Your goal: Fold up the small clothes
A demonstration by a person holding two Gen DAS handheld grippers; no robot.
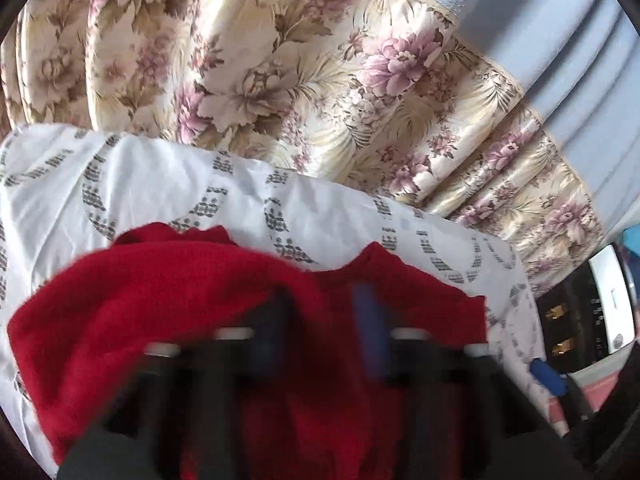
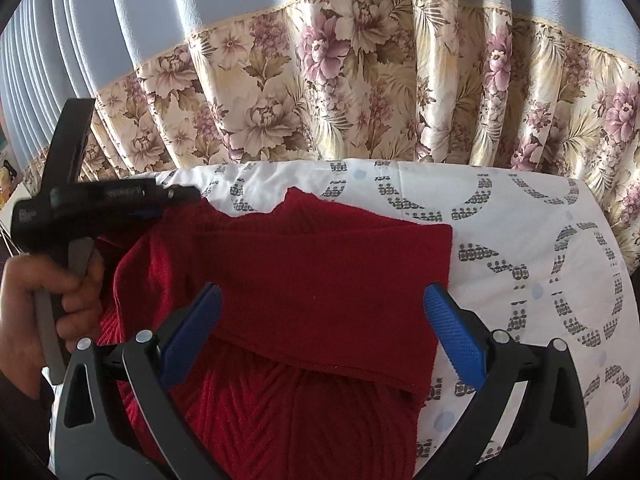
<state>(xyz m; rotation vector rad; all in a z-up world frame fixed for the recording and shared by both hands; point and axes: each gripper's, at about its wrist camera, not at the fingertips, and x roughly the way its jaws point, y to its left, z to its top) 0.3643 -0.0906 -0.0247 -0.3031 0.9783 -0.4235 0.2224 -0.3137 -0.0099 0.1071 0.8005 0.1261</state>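
A red knit sweater lies partly folded on a white sheet with grey crescent prints. A folded panel lies across its upper part, above the ribbed body. My left gripper is blurred, its fingers apart just over the red knit, with nothing pinched. In the right wrist view it sits at the sweater's far left edge, held by a hand. My right gripper stands wide open, its blue pads either side of the folded panel without pressing on it.
A floral curtain with a pale blue upper part hangs right behind the sheet's far edge. A dark cabinet with gold fittings stands beyond the sheet's right end. The sheet's right part bears no clothes.
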